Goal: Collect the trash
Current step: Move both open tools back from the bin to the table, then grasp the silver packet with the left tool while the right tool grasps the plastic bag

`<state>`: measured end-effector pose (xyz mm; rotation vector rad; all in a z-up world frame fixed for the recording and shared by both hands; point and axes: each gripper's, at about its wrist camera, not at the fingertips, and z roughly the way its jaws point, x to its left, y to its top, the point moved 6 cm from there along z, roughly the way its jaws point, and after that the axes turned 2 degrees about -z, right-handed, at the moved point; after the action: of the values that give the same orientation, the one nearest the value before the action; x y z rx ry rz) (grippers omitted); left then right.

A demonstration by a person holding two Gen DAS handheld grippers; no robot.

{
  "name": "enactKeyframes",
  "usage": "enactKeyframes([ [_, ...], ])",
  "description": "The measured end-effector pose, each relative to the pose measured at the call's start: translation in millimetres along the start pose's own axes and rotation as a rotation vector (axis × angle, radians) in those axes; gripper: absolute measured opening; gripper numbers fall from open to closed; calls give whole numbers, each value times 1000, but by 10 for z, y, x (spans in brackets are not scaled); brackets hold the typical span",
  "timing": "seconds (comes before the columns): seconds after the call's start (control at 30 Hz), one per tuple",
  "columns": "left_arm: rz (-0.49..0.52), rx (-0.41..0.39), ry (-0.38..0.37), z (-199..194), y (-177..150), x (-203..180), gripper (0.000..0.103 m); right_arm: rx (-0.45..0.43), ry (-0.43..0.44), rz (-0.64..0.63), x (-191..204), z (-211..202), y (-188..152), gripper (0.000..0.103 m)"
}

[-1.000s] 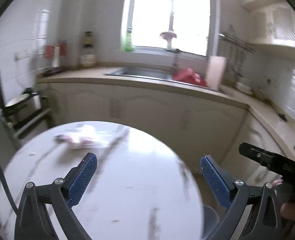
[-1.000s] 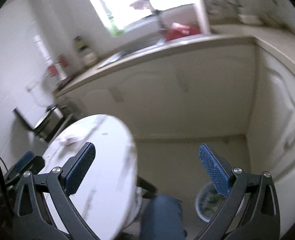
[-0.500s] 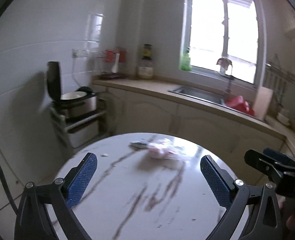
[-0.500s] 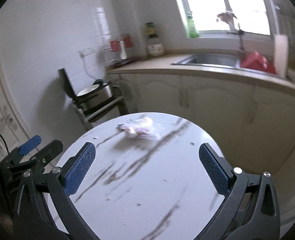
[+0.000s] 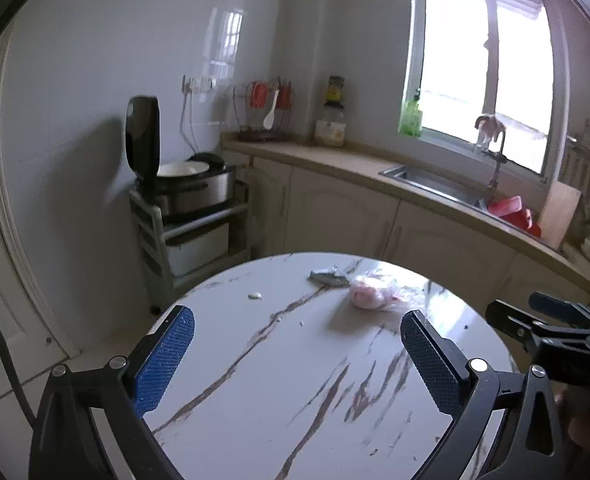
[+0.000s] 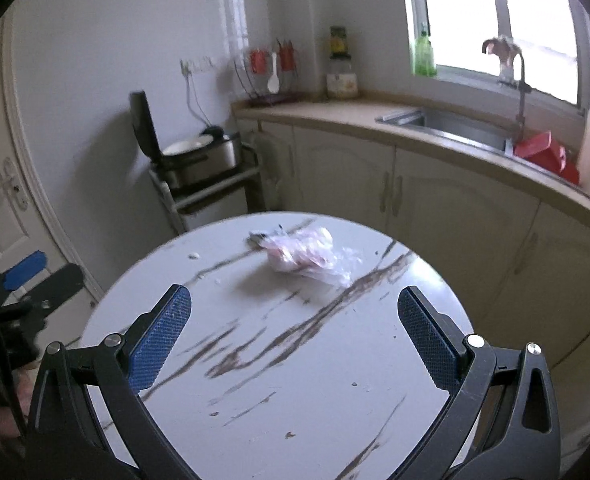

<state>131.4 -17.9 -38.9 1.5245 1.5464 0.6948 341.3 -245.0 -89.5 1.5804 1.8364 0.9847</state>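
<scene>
A crumpled clear plastic bag with pink stuff inside (image 5: 379, 297) (image 6: 307, 257) lies on the far part of the round white marble table (image 5: 295, 380) (image 6: 287, 360). A small grey wrapper (image 5: 328, 278) (image 6: 258, 237) rests just beside it, and a tiny white scrap (image 5: 254, 296) (image 6: 193, 256) lies to the left. My left gripper (image 5: 295, 354) hovers open over the near side of the table, holding nothing. Open and empty as well, my right gripper (image 6: 293, 332) hangs short of the bag.
Behind the table runs a beige counter (image 5: 335, 152) with a sink (image 5: 435, 182), a red item (image 6: 545, 156) and a cutting board (image 5: 559, 218). A rice cooker (image 5: 191, 188) sits on a rack at the left. A door (image 6: 3, 184) stands further left.
Both views have swung left and steadied on the table. The bag now sits ahead of both grippers, nearer in the right wrist view. Both grippers stayed open.
</scene>
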Motion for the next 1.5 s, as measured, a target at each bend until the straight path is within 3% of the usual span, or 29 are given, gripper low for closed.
enactKeyframes([
  [0.23,-27,83,42,601,136,75,102,122,-3,16,-234,784,-27,103],
  [0.47,-51,157,68,1341,409,194,102,239,-6,-9,-225,1644,-13,103],
  [0.8,-56,198,70,2261,726,240,102,332,-76,-61,-133,2418,12,103],
  [0.97,-46,212,67,2552,755,211,102,345,-36,-26,-195,2558,-75,91],
  [1.07,-22,221,52,2753,803,105,102,326,-1,-45,-192,2510,-79,78],
  [1.23,45,245,21,3147,861,-118,102,316,77,-21,-283,2425,-75,67],
  [1.5,135,310,2,3944,878,-329,102,305,97,60,-575,2296,-100,64],
])
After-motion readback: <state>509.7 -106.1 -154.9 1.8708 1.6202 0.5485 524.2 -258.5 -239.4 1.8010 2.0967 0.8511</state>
